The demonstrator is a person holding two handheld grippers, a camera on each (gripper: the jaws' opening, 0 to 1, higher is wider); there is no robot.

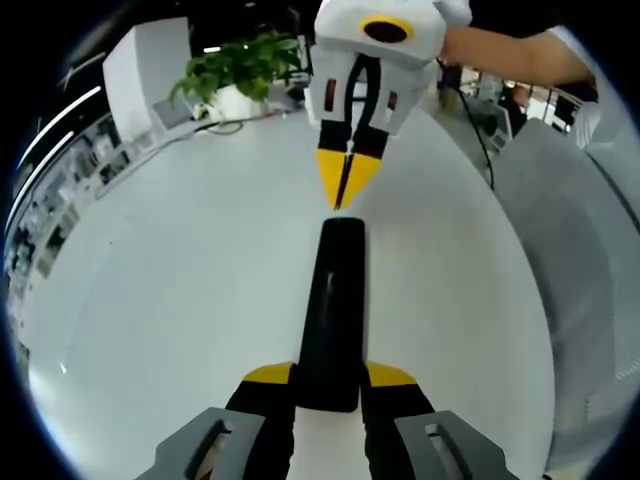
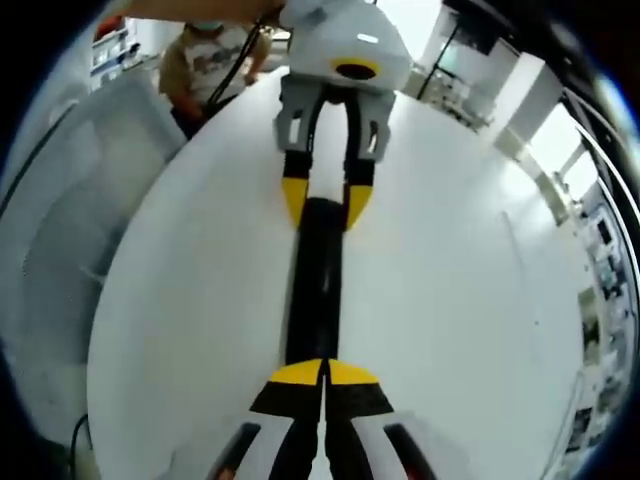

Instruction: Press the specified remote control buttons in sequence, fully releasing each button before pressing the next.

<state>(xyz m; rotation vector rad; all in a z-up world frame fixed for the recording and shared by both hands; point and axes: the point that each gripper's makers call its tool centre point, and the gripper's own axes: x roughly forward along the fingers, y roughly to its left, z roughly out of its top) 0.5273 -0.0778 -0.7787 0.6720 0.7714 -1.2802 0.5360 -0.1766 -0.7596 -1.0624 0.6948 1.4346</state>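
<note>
A long black remote (image 1: 338,290) lies lengthwise on the white table (image 1: 150,300). My left gripper (image 1: 330,375) is shut on its near end, one yellow-tipped jaw on each side. In the right gripper view the left gripper (image 2: 326,205) clamps the remote (image 2: 315,300) at the far end. My right gripper (image 2: 325,372) is shut, its yellow tips pressed together over the remote's other end. From the left gripper view the right gripper (image 1: 343,190) points down at that end. I cannot tell whether its tips touch the remote. The buttons are too dark to make out.
A potted plant (image 1: 240,65) stands at the table's far edge. A grey surface (image 1: 570,250) runs beside the table. A person's arm (image 1: 520,50) holds the right gripper. A person (image 2: 205,60) stands beyond the table.
</note>
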